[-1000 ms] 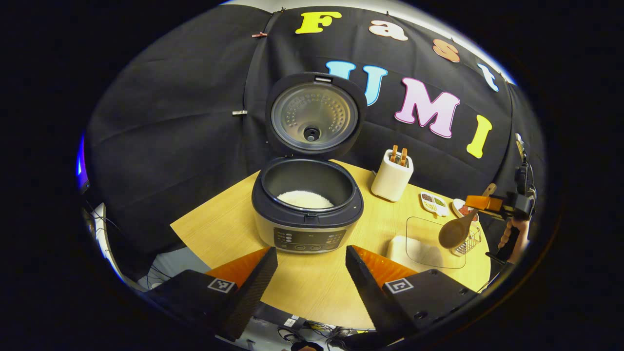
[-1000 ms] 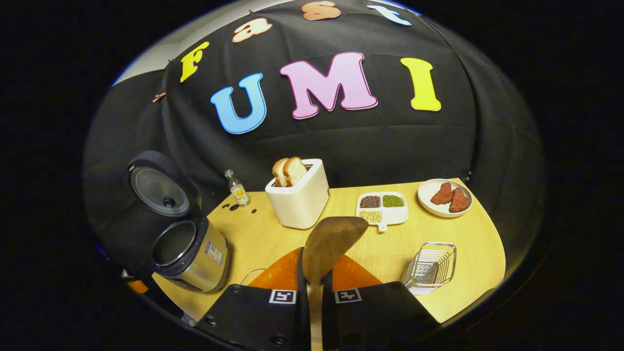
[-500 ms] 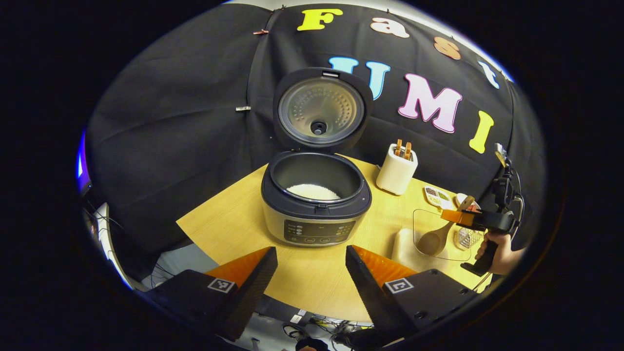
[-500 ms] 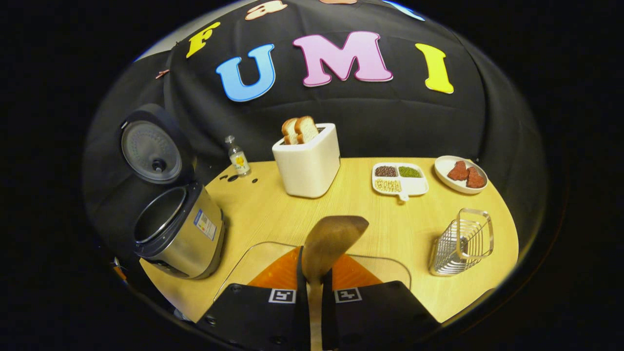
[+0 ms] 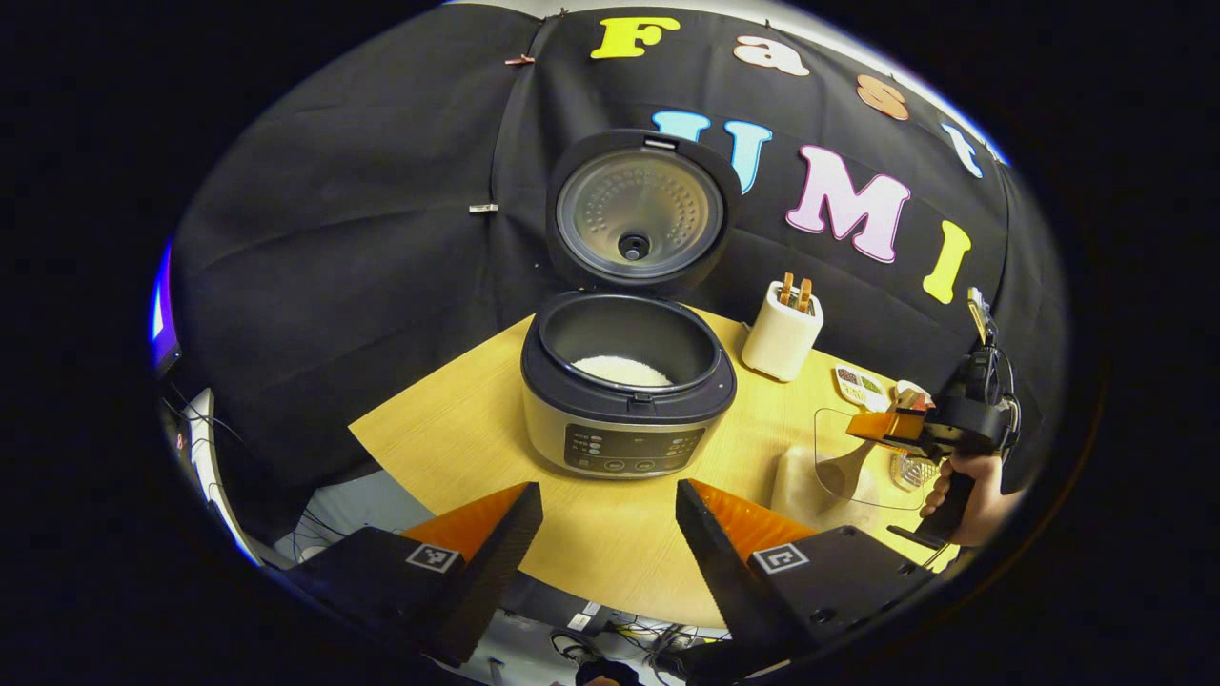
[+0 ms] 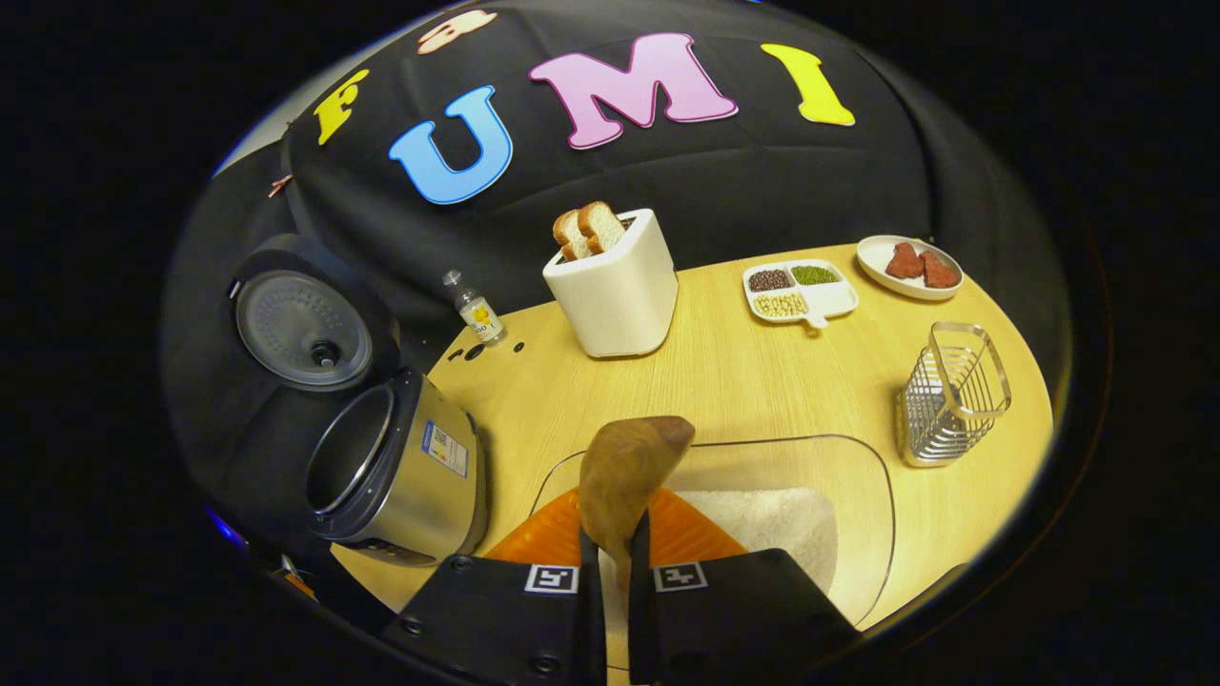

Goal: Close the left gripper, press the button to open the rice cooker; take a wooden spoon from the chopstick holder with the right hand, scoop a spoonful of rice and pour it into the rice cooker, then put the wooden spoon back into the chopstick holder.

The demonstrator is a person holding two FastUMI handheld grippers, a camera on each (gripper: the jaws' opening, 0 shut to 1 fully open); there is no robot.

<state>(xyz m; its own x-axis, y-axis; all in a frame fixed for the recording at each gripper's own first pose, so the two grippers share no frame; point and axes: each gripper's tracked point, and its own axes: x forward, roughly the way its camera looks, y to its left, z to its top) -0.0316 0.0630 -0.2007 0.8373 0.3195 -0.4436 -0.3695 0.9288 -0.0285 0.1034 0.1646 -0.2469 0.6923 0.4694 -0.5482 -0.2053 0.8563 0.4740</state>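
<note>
Your right gripper [image 6: 610,562] is clamped on the wooden spoon [image 6: 624,467], its bowl above the clear rice container [image 6: 858,534]. Your left gripper [image 5: 608,519] stands apart, facing the open rice cooker [image 5: 629,400]. The wire chopstick holder [image 6: 953,395] stands beyond.

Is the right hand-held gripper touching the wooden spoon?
Touching: in the right gripper view, the right hand-held gripper has both fingers pressed on the wooden spoon handle.

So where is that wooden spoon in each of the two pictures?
Left gripper view: wooden spoon at far right, dipping into the clear rice container.
Right gripper view: wooden spoon bottom centre, clamped in the right gripper.
Shared landmark: the white toaster.
</note>
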